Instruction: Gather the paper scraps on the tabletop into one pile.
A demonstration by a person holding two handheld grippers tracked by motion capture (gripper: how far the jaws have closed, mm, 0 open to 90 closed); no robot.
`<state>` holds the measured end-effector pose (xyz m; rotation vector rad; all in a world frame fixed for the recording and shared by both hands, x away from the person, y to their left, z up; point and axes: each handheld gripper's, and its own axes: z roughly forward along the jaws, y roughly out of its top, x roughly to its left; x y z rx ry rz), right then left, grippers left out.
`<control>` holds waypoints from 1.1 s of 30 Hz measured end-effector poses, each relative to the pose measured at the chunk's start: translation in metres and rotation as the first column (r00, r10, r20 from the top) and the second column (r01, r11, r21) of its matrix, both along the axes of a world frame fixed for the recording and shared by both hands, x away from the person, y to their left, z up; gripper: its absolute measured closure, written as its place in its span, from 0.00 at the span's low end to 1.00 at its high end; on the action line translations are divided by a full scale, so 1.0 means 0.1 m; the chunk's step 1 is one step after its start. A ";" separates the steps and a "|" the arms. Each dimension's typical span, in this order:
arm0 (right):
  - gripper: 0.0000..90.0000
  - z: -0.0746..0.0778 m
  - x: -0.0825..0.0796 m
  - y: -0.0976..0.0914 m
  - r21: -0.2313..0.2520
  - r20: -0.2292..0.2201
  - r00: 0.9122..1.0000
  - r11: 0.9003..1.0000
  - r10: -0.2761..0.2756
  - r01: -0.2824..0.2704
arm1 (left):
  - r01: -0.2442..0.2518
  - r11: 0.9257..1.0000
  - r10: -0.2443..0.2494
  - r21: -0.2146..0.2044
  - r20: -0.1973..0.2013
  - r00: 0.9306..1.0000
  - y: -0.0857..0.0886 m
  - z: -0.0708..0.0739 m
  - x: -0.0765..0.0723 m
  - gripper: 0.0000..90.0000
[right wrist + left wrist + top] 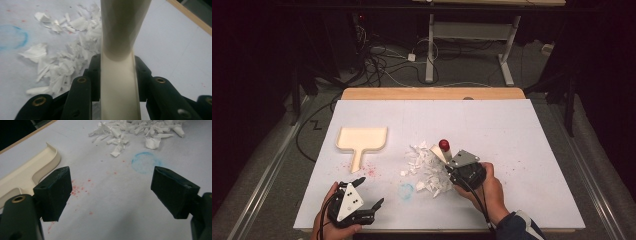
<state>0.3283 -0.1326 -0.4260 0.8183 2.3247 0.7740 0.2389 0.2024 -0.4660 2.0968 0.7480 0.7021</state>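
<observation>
Gripping cream brush handle (120, 82), right hand-held gripper (460, 172) sat beside paper scraps (427, 167) | left hand-held gripper (364, 192) gaped empty near dustpan (361, 140) on worktop (512, 135)

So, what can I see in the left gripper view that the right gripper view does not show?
Left gripper view alone: the cream dustpan lying on the table, red specks, and the left gripper with open, empty jaws. Right gripper view alone: the right gripper shut on a cream brush handle. Both share the white paper scraps and the blue ring mark.
</observation>
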 end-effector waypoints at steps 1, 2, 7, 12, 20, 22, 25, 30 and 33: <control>0.76 0.02 -0.01 -0.02 0.010 -0.006 1.000 1.000 0.010 -0.010 | -0.002 1.000 0.002 0.000 0.002 1.000 0.00 0.00 0.00 0.18; 0.76 0.04 -0.02 -0.03 0.022 -0.013 1.000 1.000 0.013 -0.012 | -0.004 1.000 0.004 -0.004 0.001 1.000 0.01 0.00 0.00 0.18; 0.76 0.24 -0.01 -0.14 0.045 0.031 0.999 0.999 0.014 -0.015 | -0.012 1.000 0.012 -0.014 0.000 1.000 0.02 0.01 0.00 0.18; 0.76 0.43 0.12 -0.23 0.062 0.070 0.997 0.998 0.009 -0.013 | -0.017 1.000 0.017 -0.019 0.011 1.000 0.04 0.02 0.01 0.18; 0.76 0.42 0.65 -0.16 0.013 0.087 0.996 1.000 -0.004 0.002 | -0.020 1.000 0.020 -0.019 0.009 1.000 0.04 0.01 0.02 0.18; 0.76 0.35 0.81 -0.12 0.007 0.081 0.997 1.000 -0.006 0.006 | -0.018 1.000 0.018 -0.015 0.007 1.000 0.04 0.00 0.02 0.18; 0.76 0.21 1.05 -0.03 -0.029 0.113 0.994 1.000 -0.001 0.004 | -0.014 1.000 0.014 -0.006 0.003 1.000 0.03 -0.02 0.04 0.18; 0.76 -0.04 1.33 0.16 -0.089 0.178 0.984 0.996 0.033 -0.018 | -0.002 1.000 0.002 0.002 -0.016 1.000 0.02 -0.04 0.05 0.18; 0.76 -0.17 1.38 0.32 -0.089 0.170 0.981 0.993 0.090 -0.076 | -0.003 1.000 0.003 0.002 -0.010 1.000 0.03 -0.04 0.05 0.18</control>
